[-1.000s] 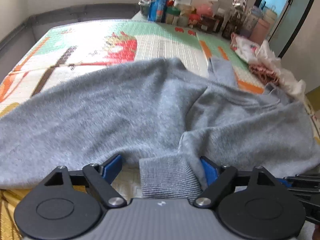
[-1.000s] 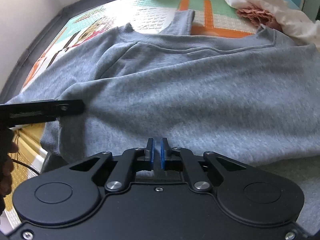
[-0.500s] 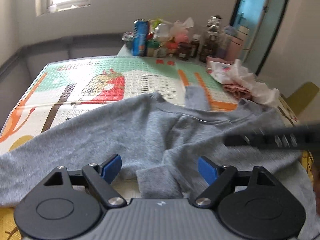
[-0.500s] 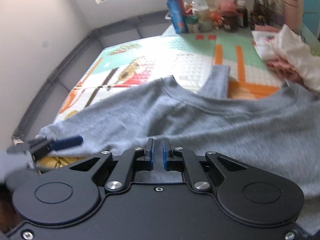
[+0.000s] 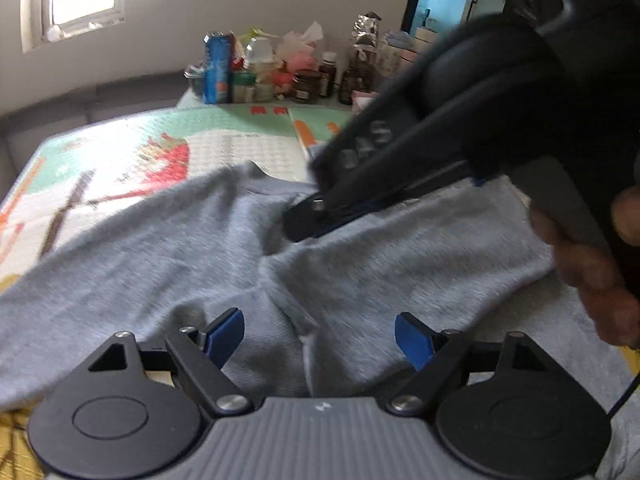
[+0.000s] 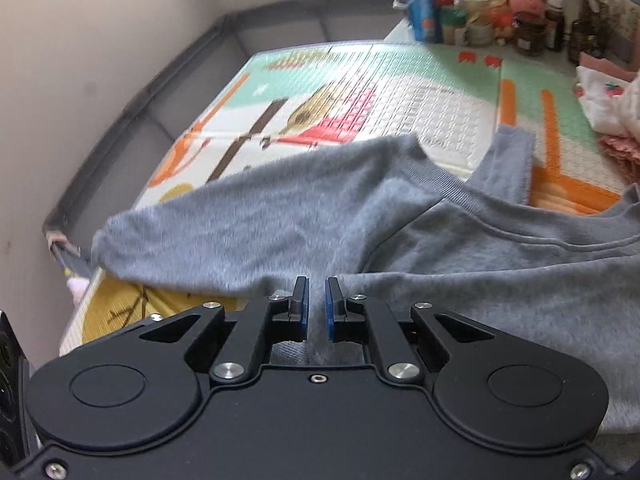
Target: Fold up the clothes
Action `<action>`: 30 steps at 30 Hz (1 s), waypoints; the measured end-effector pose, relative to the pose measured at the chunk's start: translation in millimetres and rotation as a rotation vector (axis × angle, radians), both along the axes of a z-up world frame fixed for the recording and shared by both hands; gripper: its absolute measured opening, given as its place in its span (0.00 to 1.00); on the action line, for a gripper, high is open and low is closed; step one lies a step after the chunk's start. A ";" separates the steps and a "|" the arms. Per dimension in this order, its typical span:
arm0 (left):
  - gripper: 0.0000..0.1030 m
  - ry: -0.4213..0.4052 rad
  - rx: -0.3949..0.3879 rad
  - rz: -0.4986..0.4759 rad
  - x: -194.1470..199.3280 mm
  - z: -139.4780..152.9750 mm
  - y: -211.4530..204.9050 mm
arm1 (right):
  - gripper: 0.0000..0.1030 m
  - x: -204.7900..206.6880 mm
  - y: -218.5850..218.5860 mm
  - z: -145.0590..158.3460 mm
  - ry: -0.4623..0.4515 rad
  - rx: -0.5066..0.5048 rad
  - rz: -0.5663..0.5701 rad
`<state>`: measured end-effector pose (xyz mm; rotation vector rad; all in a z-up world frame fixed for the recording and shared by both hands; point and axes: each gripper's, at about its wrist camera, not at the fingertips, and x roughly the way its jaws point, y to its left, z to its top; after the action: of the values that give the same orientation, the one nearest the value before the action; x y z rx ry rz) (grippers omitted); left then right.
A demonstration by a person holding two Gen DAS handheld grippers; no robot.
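Note:
A grey sweatshirt (image 5: 180, 248) lies spread over a colourful play mat (image 5: 120, 152). In the left wrist view my left gripper (image 5: 318, 334) hovers low over the near part of the sweatshirt. Its jaws stand wide and are closing a little, with a fold of grey cloth lying loose between the blue pads. My right gripper (image 6: 316, 304) is shut on a pinch of the sweatshirt (image 6: 500, 280). Seen from the left wrist, the right gripper (image 5: 300, 228) reaches in from the right and lifts the cloth near the collar.
Bottles, cans and packets (image 5: 280, 72) crowd the far edge of the mat (image 6: 400, 92). A heap of white and pink clothes (image 6: 612, 96) lies at the right. A grey padded rail (image 6: 160, 92) borders the left side. A person's hand (image 5: 592, 264) holds the right gripper.
Both views have risen and tilted back from the sweatshirt. The right gripper has swung in from the right across the left wrist view, dragging pinched cloth towards the collar. The cuff between the left jaws has gone.

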<state>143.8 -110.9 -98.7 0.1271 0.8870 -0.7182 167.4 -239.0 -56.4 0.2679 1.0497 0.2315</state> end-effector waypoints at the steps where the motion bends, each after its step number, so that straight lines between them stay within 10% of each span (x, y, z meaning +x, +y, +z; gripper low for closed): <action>1: 0.75 0.016 -0.014 0.000 0.8 -3.8 0.7 | 0.08 2.1 2.6 -3.0 0.012 0.004 0.013; 13: 0.30 0.163 0.017 0.109 21.0 -40.4 9.4 | 0.08 25.5 30.7 -48.6 0.144 -0.029 0.088; 30: 0.38 0.232 0.017 0.200 24.6 -36.5 14.6 | 0.08 41.5 30.3 -71.2 0.202 -0.024 0.054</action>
<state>168.4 -96.3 -135.2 -0.0309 1.1102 -0.5449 208.9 -208.7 -127.6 0.2450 1.2602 0.2437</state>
